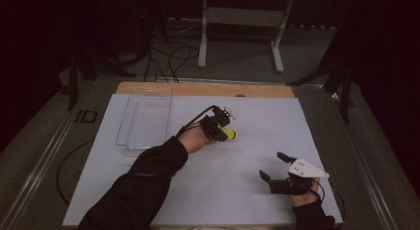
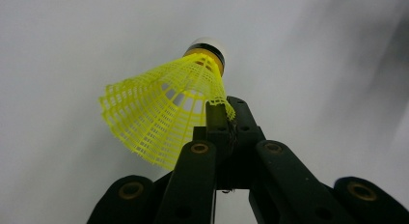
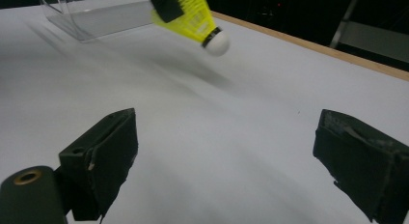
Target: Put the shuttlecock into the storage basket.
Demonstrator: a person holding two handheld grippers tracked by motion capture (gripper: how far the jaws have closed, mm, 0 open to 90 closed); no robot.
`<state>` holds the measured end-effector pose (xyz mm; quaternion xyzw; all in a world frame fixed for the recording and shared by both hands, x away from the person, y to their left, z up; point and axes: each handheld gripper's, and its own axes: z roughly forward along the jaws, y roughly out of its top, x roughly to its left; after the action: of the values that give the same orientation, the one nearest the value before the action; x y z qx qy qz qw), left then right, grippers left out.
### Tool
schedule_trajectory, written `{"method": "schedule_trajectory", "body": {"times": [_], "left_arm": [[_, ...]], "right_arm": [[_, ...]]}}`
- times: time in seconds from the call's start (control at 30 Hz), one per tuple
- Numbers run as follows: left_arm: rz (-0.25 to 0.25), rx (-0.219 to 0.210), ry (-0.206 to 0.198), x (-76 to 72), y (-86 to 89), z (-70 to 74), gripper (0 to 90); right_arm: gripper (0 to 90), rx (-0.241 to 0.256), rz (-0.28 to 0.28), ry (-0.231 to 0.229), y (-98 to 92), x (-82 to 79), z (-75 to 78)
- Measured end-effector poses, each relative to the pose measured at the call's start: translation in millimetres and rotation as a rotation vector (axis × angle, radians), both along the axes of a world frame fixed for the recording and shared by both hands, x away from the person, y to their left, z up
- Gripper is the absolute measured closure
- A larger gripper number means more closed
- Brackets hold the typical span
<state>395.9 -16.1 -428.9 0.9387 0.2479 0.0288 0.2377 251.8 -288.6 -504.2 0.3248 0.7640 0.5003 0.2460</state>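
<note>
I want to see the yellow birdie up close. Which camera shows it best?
The left gripper view: the shuttlecock is large and sharp, its mesh skirt pinched in the left claw. The right gripper view shows it blurred and cut off; the high view shows a tiny yellow speck.

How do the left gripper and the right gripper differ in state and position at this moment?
The left gripper is shut on the yellow shuttlecock's skirt; the right gripper is open and holds nothing. The left is mid-table near the clear tray; the right sits by the near edge. Both have black jaws.
</note>
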Motion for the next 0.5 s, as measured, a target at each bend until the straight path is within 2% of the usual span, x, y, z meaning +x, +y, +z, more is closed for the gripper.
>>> {"method": "schedule_trajectory", "body": {"times": [0.23, 0.4, 0.5], "left_arm": [[-0.030, 0.033, 0.027, -4.0, 5.6, 5.0, 90.0], [-0.079, 0.056, 0.056, -7.4, 11.0, 8.4, 90.0], [-0.102, 0.071, 0.051, -10.2, 15.0, 10.0, 90.0]], "right_arm": [[8.6, -0.005, 0.002, -0.004, 0.8, 0.3, -0.3], [8.6, -0.005, 0.004, -0.001, 0.7, -0.3, 0.0], [8.6, -0.006, 0.004, -0.001, 0.6, -0.2, 0.1]]}}
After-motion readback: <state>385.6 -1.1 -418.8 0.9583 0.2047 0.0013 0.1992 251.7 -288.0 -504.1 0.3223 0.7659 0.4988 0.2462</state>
